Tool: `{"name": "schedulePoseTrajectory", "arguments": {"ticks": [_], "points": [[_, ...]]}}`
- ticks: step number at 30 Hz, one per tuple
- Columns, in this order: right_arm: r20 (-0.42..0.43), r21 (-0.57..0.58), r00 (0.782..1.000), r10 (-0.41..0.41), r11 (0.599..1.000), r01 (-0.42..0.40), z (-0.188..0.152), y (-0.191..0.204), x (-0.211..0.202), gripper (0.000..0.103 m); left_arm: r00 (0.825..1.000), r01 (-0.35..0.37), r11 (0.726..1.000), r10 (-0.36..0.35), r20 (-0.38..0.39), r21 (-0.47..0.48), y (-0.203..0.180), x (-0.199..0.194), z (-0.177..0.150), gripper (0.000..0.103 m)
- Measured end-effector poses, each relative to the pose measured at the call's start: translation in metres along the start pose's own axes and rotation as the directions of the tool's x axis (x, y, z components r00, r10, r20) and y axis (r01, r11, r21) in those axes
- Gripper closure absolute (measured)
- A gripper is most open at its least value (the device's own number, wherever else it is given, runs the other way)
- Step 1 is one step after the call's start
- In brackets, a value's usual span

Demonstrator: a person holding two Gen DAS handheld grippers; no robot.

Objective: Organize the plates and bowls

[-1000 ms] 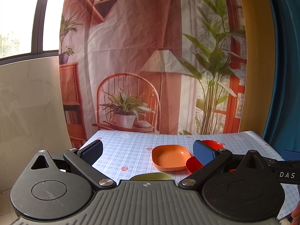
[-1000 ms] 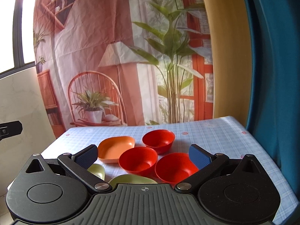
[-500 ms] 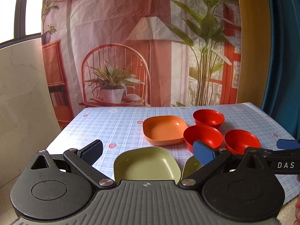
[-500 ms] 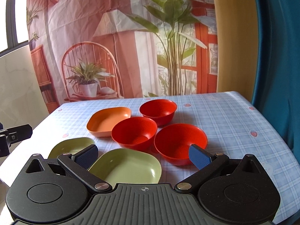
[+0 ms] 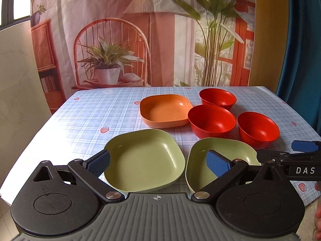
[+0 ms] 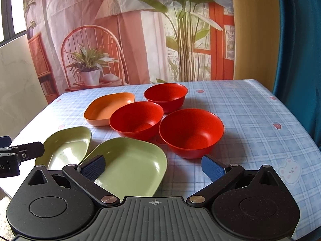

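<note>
Sorting has not begun: two green plates (image 5: 143,160) (image 5: 218,150) lie nearest, an orange plate (image 5: 165,110) beyond them, and three red bowls (image 6: 191,132) (image 6: 137,118) (image 6: 165,96) cluster to the right on the checked surface (image 6: 260,120). Judging by this layout, the step in hand is the approach; next comes nipping a plate rim to stack like with like. Left gripper (image 5: 158,161) and right gripper (image 6: 154,165) hover with fingers spread wide, holding and touching nothing.

The table (image 5: 84,116) is covered with a blue checked cloth with small strawberries. On it lie two green plates (image 5: 140,158) side by side near the front edge, behind them one orange plate (image 5: 164,110) and three red bowls (image 6: 191,132) close together.
</note>
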State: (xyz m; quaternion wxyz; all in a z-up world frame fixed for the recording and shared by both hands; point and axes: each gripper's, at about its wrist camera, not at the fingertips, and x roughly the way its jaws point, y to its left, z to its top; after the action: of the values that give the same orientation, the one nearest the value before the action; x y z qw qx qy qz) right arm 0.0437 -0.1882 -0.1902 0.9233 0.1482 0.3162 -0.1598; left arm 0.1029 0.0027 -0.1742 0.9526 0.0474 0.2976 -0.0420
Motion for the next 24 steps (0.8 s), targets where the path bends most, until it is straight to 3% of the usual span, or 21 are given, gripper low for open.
{"name": "schedulePoseTrajectory", "arguments": {"ticks": [5,13,20,24], "points": [[-0.02,-0.016,1.0,0.005,1.0,-0.006,-0.005,-0.002,0.007,0.005,0.999,0.027,0.999,-0.027,-0.031,0.019,-0.008,0.01,-0.007,0.001],[-0.048,-0.017,0.999,0.013,1.0,-0.014,-0.009,-0.006,0.018,0.022,0.995,0.075,0.996,-0.072,-0.07,0.043,-0.018,0.022,-0.011,0.015],[-0.062,-0.041,0.998,0.023,0.999,-0.025,-0.009,-0.005,0.021,0.029,0.986,0.104,0.994,-0.106,-0.132,-0.021,-0.013,0.033,-0.012,0.027],[-0.067,-0.044,0.997,0.036,0.998,-0.039,-0.01,-0.004,0.021,0.033,0.976,0.139,0.989,-0.145,-0.16,-0.051,-0.012,0.038,-0.013,0.039]]}}
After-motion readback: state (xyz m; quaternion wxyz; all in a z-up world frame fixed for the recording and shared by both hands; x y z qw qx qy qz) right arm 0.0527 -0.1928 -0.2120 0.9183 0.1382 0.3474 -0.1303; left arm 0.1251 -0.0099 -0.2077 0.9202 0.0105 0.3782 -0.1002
